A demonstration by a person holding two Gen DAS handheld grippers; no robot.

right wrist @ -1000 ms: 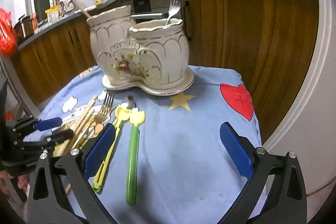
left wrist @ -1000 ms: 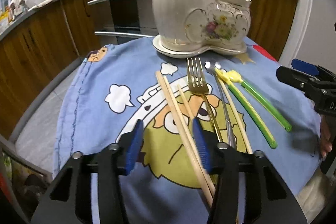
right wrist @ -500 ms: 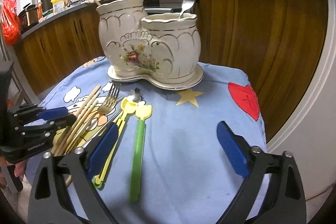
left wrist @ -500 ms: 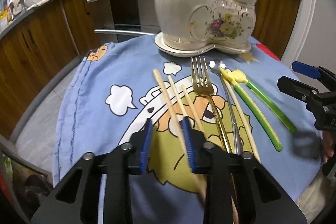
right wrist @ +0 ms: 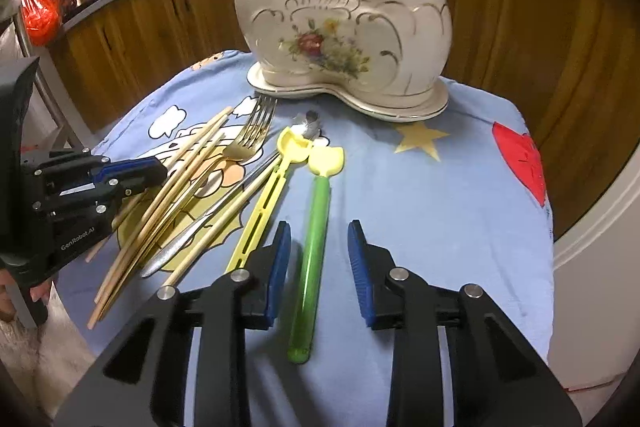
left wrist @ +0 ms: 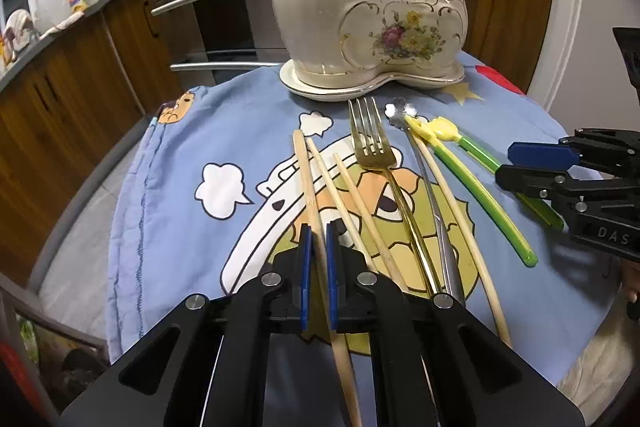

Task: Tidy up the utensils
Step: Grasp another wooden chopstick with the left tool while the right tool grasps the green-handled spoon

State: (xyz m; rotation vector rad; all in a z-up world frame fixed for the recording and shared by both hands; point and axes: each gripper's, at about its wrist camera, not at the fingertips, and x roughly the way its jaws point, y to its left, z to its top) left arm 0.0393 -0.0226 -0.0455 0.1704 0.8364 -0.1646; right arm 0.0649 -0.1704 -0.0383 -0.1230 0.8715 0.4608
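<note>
While both jaws closing: L gripper (left wrist: 316, 247) round chopstick (left wrist: 308, 187), R gripper (right wrist: 320, 251) astride green spoon (right wrist: 316, 227), fork (left wrist: 376, 151) alongside.

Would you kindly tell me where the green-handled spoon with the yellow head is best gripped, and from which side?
Probably the straight green handle of the green-handled spoon, near its middle, from above with one pad on each long side. It lies flat on the cloth, apart from the yellow spoon. The right tongs already straddle it and are closing.
</note>
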